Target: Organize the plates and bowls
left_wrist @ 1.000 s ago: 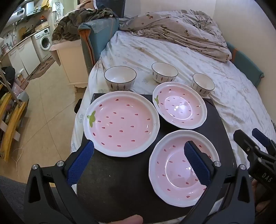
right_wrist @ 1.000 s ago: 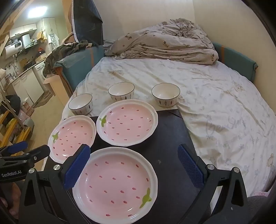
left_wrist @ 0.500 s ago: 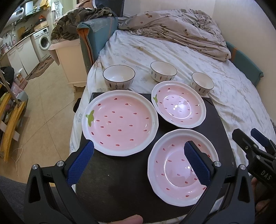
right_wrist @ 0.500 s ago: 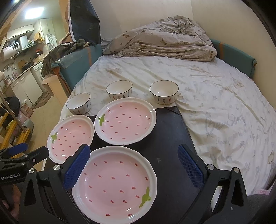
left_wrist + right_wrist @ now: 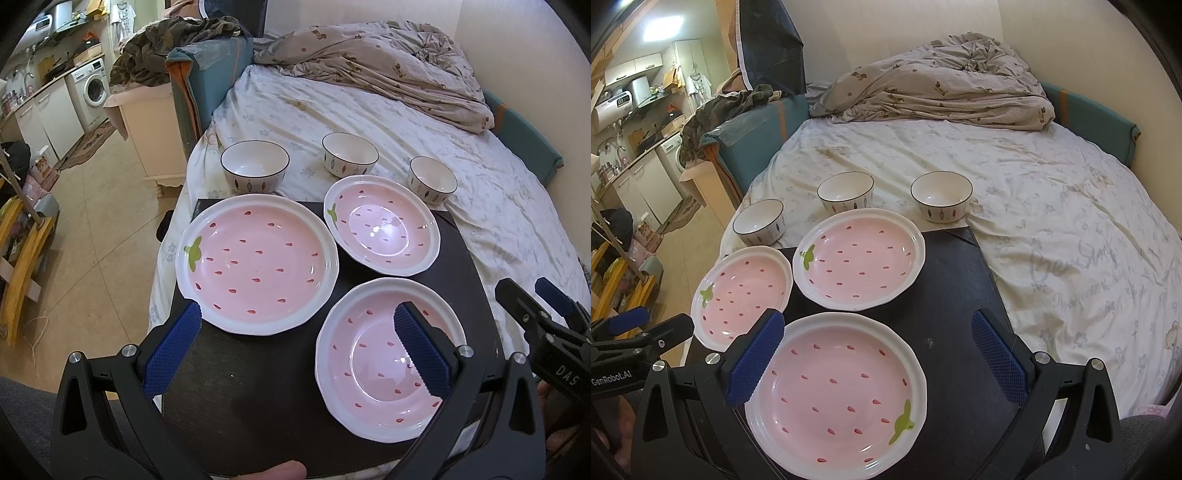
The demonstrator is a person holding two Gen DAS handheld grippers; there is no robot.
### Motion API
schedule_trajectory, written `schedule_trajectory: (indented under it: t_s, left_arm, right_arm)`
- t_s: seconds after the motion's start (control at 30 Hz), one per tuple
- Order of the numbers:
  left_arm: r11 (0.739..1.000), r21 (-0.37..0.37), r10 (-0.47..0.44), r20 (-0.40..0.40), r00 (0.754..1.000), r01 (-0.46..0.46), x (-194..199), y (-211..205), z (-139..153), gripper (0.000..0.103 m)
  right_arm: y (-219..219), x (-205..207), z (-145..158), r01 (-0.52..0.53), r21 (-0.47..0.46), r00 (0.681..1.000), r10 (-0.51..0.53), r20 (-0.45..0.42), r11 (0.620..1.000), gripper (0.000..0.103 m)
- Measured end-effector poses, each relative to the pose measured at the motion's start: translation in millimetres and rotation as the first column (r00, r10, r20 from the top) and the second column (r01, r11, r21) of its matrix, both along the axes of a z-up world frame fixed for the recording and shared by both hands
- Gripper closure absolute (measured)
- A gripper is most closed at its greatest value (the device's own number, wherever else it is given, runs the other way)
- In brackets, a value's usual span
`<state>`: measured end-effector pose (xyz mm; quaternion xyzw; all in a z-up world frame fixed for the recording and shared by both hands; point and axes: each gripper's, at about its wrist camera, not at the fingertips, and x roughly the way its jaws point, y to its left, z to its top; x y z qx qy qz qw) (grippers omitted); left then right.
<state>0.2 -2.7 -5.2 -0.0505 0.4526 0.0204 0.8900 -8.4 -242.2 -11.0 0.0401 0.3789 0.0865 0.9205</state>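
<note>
Three pink strawberry-pattern plates lie on a black board point(image 5: 258, 398) on the bed: a left one point(image 5: 256, 264), a far one point(image 5: 382, 225) and a near one point(image 5: 391, 360). Three white bowls point(image 5: 255, 171) point(image 5: 350, 153) point(image 5: 432, 180) stand on the sheet behind them. My left gripper point(image 5: 295, 345) is open and empty, above the board's near edge. My right gripper point(image 5: 877, 356) is open and empty, over the near plate point(image 5: 836, 391). The right wrist view also shows the far plate point(image 5: 858, 256), left plate point(image 5: 744, 295) and bowls point(image 5: 759, 221) point(image 5: 846, 192) point(image 5: 941, 195).
The board lies at the bed's foot on a floral sheet point(image 5: 1052, 206). A crumpled duvet point(image 5: 942, 92) is piled at the far end. A teal bed frame point(image 5: 199, 85) and a pale cabinet point(image 5: 147, 122) stand left; tiled floor point(image 5: 92, 221) drops away beside the bed.
Both grippers have shifted slightly; the plates and bowls sit a little higher in both views. Nothing was taken hold of or moved.
</note>
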Motion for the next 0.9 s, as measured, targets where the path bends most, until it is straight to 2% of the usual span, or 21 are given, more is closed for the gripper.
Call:
schedule_trajectory:
  t_s: [0.63, 0.77, 0.9]
  left_arm:
    - [1.000, -0.003, -0.004, -0.004, 1.000, 0.004, 1, 1, 3, 0.000]
    - [1.000, -0.022, 0.002, -0.022, 1.000, -0.002, 8, 10, 5, 0.000]
    - [0.998, -0.049, 0.033, -0.053, 0.998, -0.036, 19, 29, 8, 0.000]
  right_arm:
    - [-4, 0, -1, 0.004, 0.015, 1.000, -0.004, -0.005, 1.000, 0.000]
    - [-7, 3, -2, 0.000, 0.047, 1.000, 0.002, -0.031, 0.999, 0.000]
    - [-3, 16, -6, -0.036, 0.078, 0.993, 0.045, -0.113, 0.996, 0.000]
